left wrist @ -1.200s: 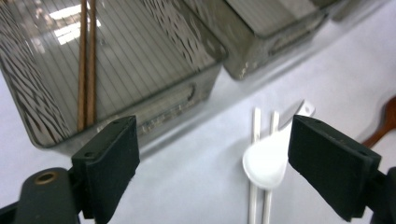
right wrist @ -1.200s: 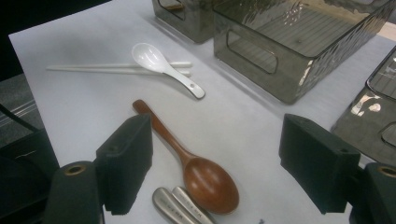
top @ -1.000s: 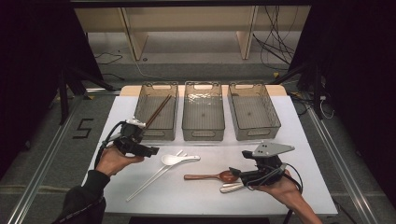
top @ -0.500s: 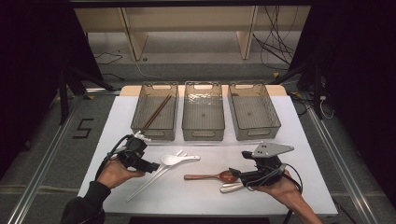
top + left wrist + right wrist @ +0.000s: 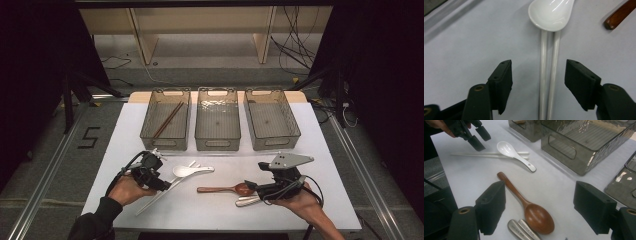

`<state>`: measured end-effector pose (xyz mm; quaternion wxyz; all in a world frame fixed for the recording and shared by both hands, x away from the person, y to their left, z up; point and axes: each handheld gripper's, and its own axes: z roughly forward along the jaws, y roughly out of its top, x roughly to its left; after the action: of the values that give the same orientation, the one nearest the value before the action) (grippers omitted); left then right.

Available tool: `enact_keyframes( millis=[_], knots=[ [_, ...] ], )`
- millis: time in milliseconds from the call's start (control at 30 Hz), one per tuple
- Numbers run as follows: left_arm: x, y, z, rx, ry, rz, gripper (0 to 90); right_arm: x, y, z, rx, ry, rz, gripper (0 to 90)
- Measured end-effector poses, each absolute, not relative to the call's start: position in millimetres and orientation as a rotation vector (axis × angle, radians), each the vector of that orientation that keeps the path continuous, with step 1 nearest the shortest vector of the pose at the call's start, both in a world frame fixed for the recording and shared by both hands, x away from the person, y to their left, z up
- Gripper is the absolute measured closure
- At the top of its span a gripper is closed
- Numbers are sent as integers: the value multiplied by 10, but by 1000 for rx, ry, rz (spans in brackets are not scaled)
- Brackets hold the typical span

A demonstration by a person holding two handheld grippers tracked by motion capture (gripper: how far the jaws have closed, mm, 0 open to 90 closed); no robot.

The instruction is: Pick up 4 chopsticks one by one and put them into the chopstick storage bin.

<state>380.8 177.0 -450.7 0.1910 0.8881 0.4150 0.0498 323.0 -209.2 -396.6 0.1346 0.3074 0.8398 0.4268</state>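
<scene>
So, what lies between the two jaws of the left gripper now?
The pair of white chopsticks lies lengthwise between the jaws of the left gripper, which have just been closing but do not touch it; the left gripper view shows this.

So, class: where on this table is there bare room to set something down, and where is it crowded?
Free: the table right of the wooden spoon, and its left edge beside the left bin. Crowded: the front middle, where white chopsticks, white spoon, wooden spoon and metal pieces lie.
</scene>
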Motion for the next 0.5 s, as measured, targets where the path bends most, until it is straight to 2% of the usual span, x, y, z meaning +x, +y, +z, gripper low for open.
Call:
enact_keyframes(
  millis=[200,500],
  knots=[
    [3830,1770,-4563,2528,1172,125,507,3234,-2090,-3968,891,2436,1236,269],
    [3834,1745,-4591,2563,1164,110,602,3238,-2090,-3970,891,2438,1233,269]
  ],
)
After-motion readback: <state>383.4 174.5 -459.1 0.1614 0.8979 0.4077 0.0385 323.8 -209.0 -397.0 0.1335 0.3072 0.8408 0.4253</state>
